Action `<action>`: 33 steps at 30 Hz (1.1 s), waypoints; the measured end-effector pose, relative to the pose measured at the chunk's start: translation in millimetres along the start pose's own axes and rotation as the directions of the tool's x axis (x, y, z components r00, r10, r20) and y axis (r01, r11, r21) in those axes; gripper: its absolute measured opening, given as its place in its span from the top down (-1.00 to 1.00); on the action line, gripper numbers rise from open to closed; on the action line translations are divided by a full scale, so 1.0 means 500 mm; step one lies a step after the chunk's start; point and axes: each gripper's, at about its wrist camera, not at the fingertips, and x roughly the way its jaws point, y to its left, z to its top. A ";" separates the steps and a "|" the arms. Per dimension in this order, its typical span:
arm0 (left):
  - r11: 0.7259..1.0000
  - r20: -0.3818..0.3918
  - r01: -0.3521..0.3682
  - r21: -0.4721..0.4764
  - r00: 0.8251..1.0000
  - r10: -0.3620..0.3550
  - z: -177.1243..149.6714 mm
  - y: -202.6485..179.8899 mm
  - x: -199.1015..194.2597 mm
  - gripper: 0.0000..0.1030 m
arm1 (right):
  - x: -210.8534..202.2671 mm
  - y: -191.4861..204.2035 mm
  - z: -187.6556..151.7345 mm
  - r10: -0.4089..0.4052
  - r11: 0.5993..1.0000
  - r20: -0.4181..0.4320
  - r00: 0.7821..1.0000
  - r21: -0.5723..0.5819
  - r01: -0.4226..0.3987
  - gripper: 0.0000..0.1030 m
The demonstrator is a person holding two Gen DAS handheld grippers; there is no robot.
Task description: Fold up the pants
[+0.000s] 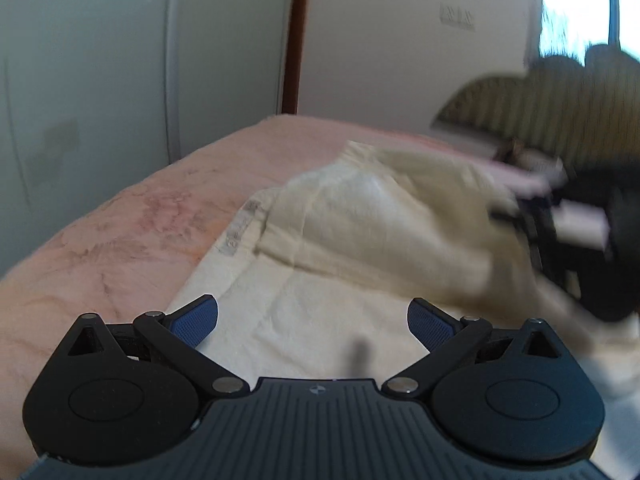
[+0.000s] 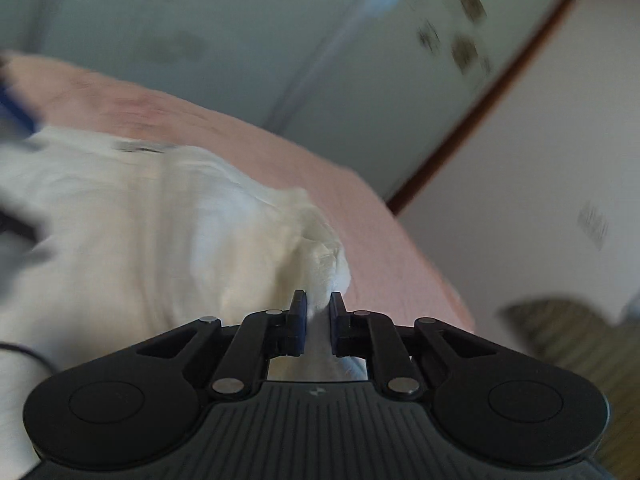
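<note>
Cream pants [image 1: 360, 248] lie on a pink bed cover [image 1: 132, 224]. My left gripper [image 1: 312, 320] is open and empty, just above the flat near part of the pants. My right gripper [image 2: 318, 312] is shut on a bunched edge of the pants [image 2: 168, 240] and lifts that part up off the bed. It shows blurred at the right of the left wrist view [image 1: 576, 232], pulling the raised fold. A grey label [image 1: 240, 228] shows on the pants' left edge.
White wardrobe doors [image 1: 100, 60] stand behind the bed, with a brown door frame [image 1: 296, 36] beside them. A striped headboard or chair [image 1: 540, 108] is at the right. The pink bed cover [image 2: 360, 200] extends past the pants.
</note>
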 end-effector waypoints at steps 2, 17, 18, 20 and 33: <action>0.989 0.008 0.080 -0.126 0.997 -0.080 0.014 0.037 -0.011 -0.99 | -0.070 0.051 0.005 -0.011 0.997 0.041 0.999 -0.078 0.014 0.77; 0.857 -0.064 0.196 -0.477 0.964 -0.257 0.001 0.117 0.010 -0.31 | -0.196 0.220 -0.035 0.103 0.992 0.052 0.993 -0.083 -0.098 0.58; 0.854 -0.084 0.196 -0.481 0.960 -0.267 0.000 0.120 0.019 -0.15 | -0.192 0.213 -0.035 0.075 0.994 0.049 0.996 -0.090 -0.070 0.43; 0.847 -0.106 0.204 -0.491 0.951 -0.291 -0.002 0.127 0.033 0.24 | -0.198 0.205 -0.046 0.002 0.993 0.033 0.999 -0.116 0.002 -0.30; 0.899 -0.065 0.196 -0.391 0.969 -0.239 0.022 0.118 0.017 0.66 | -0.160 0.067 -0.166 -0.181 0.977 -0.212 0.960 -0.147 0.152 0.77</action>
